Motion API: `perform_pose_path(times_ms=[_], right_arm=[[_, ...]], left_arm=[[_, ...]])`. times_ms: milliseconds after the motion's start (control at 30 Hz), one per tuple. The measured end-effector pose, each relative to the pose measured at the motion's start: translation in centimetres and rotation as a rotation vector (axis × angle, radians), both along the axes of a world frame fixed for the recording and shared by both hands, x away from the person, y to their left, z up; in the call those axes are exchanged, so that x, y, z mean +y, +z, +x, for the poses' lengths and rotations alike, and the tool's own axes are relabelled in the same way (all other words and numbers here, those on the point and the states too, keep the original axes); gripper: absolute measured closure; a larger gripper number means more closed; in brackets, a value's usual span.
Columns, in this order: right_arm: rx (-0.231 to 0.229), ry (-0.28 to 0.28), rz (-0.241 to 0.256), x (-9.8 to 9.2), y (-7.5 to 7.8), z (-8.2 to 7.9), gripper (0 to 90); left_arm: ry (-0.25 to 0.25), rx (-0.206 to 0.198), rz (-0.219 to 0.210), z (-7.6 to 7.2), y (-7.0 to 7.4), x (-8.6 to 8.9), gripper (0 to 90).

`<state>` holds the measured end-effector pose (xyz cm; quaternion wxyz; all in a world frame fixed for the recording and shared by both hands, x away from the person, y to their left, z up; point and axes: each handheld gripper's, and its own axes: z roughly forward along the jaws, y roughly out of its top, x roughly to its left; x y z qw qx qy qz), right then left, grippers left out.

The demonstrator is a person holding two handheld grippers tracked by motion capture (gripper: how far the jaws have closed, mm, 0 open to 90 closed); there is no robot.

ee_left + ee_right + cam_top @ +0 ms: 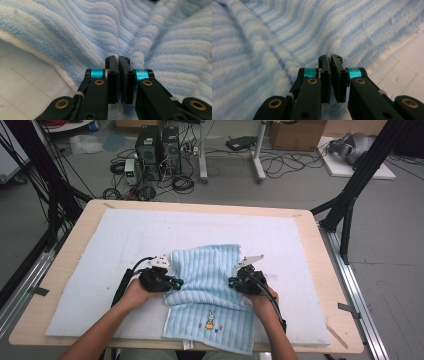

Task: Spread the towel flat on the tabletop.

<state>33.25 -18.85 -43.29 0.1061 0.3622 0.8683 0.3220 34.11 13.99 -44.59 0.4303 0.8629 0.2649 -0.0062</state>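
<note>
Forearms enter low in the high view; left gripper (176,282) and right gripper (233,282) flank the blue towel (212,270) on the white mat (125,240); left gripper view: jaws pressed together, apparently pinching a fold; right gripper view: likewise; folding under way; next, lift both edges evenly.

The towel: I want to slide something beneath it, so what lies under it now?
The towel lies on a pale blue mat that covers the wooden table. Its near edge hangs over the table's front. Anything else beneath the cloth is hidden.
</note>
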Motion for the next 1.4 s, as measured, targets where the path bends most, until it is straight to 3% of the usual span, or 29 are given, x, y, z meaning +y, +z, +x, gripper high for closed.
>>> perform_pose_path(times_ms=[100,167,233,400,433,500,633,700,800,867,933,1000,1033,1100,1133,1167,1333,1400], right_arm=[[0.029,0.005,0.008,-0.3,0.1,-0.8,83.8],[0.020,0.003,0.013,-0.4,0.1,-1.0,77.8],[-0.003,-0.005,0.027,-0.5,0.2,-1.0,70.7],[-0.087,-0.035,0.080,-0.8,0.9,-1.0,58.8],[-0.096,-0.041,0.089,-0.9,0.9,-1.0,58.1],[-0.112,-0.053,0.101,-1.1,1.1,-1.0,55.3],[-0.113,-0.059,0.102,-1.1,1.0,-0.9,53.4],[-0.116,-0.057,0.103,-1.1,0.9,-0.8,52.9],[-0.113,-0.060,0.107,-1.2,0.9,-0.8,51.5],[-0.117,-0.060,0.112,-1.3,0.9,-0.8,51.2],[-0.117,-0.064,0.116,-1.4,0.9,-0.8,50.5],[-0.118,-0.066,0.115,-1.5,0.9,-0.8,50.4],[-0.120,-0.066,0.115,-1.5,0.9,-0.8,50.2],[-0.118,-0.069,0.115,-1.4,0.9,-0.9,49.7],[-0.121,-0.064,0.112,-1.4,0.9,-0.8,49.6],[-0.116,-0.064,0.112,-1.4,0.9,-0.8,49.6],[-0.111,-0.061,0.117,-1.3,0.7,-0.7,49.5],[-0.113,-0.059,0.126,-1.4,0.7,-0.6,49.5]], left_arm=[[-0.028,0.014,-0.008,-0.5,0.1,0.1,83.7],[0.001,0.004,-0.016,-0.3,0.5,0.2,73.7],[0.054,-0.019,-0.021,0.1,0.9,0.5,61.7],[0.208,-0.092,-0.058,1.5,2.0,1.5,50.7],[0.259,-0.123,-0.063,2.0,2.1,1.7,48.1],[0.333,-0.138,-0.079,2.9,2.1,2.1,44.7],[0.438,-0.149,-0.023,5.1,1.8,2.0,44.9],[0.458,-0.157,0.029,6.0,1.5,1.4,45.0],[0.450,-0.164,0.080,6.6,0.8,0.3,46.3],[0.420,-0.176,0.113,6.6,0.3,-0.5,49.3],[0.417,-0.221,0.154,6.5,0.0,-1.1,51.2],[0.409,-0.242,0.149,6.5,0.0,-1.3,64.2],[0.403,-0.253,0.164,6.5,-0.1,-1.4,75.5],[0.432,-0.284,0.168,6.9,-0.3,-1.4,85.4],[0.459,-0.290,0.163,7.2,-0.4,-1.2,86.0],[0.482,-0.263,0.152,7.7,-0.4,-1.0,86.4],[0.581,-0.235,0.149,10.8,0.2,-0.2,86.6],[0.602,-0.255,0.153,11.6,0.4,-0.1,86.5]])
